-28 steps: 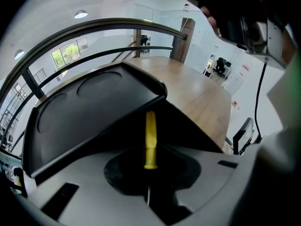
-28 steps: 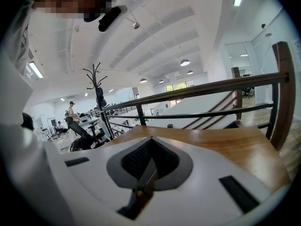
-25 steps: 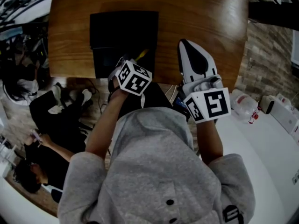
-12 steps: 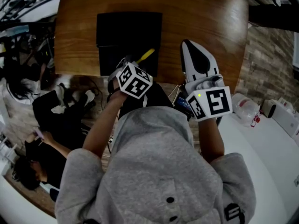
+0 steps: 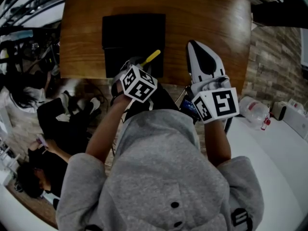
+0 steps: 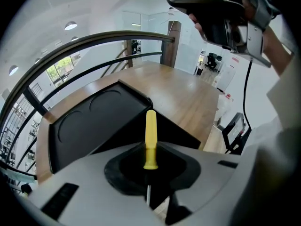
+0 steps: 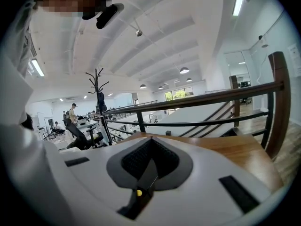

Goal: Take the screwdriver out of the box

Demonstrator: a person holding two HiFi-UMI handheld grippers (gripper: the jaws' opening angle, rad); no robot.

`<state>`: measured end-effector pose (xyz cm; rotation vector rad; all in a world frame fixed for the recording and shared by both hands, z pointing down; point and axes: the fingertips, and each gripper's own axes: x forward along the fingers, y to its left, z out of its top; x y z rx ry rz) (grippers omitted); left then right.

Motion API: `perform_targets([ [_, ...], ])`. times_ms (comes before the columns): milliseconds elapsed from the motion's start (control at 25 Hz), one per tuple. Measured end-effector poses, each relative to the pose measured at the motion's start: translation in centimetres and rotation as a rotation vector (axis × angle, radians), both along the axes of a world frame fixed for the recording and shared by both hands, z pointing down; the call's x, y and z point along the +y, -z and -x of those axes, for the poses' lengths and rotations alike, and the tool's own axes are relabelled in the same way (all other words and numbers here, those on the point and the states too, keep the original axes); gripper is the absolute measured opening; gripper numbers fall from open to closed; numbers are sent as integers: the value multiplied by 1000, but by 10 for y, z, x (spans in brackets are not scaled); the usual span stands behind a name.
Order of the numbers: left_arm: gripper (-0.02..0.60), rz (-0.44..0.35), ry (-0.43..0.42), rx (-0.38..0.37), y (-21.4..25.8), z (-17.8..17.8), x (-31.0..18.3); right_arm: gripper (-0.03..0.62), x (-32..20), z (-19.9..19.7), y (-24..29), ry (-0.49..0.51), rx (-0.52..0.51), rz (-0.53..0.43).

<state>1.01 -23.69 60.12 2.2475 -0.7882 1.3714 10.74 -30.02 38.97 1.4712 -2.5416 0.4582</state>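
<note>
Our left hand-held gripper (image 6: pixel 148 175) is clamped on the screwdriver (image 6: pixel 150 138) at its thin metal shaft, and the yellow handle sticks out past the jaw tips. The tool hangs over the near part of the open black box (image 5: pixel 134 32), whose lid lies flat toward the far side. The box sits close to the near edge of the desk (image 5: pixel 207 13). Right of the box, open wood runs to the desk's right edge. Our right hand-held gripper (image 5: pixel 195 49) hovers there, jaws pressed together with nothing between them, apart from the box. A dark railing (image 6: pixel 117 33) curves beyond the desk's far side.
</note>
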Motion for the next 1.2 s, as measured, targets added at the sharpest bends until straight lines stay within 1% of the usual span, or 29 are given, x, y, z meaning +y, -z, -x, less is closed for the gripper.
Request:
perform_targets([
  [200, 81, -59, 37, 31, 22, 9, 9, 6, 21, 8, 13, -1, -1, -27],
  [320, 81, -98, 71, 63, 42, 21, 17, 6, 34, 22, 25, 6, -2, -40],
  [480, 81, -172, 121, 105, 73, 42, 20, 7, 45, 38, 41, 16, -2, -66],
  [560, 81, -209, 157, 142, 91, 52, 19, 7, 50, 45, 49, 21, -1, -78],
  [680, 81, -273, 230, 226, 123, 70, 18, 7, 61, 57, 60, 31, -2, -98],
  [760, 81, -330, 287, 272, 146, 84, 22, 7, 71, 67, 68, 40, 4, -104],
  [840, 81, -400, 332, 302, 169, 98, 25, 8, 80, 75, 76, 47, 11, -113],
  [960, 81, -471, 374, 346, 199, 114, 30, 7, 90, 86, 86, 48, -3, -125],
  [1080, 81, -519, 413, 389, 225, 127, 38, 7, 101, 94, 98, 51, -40, -126],
  [1200, 81, -559, 439, 420, 249, 138, 51, 8, 115, 102, 110, 54, -43, -138],
])
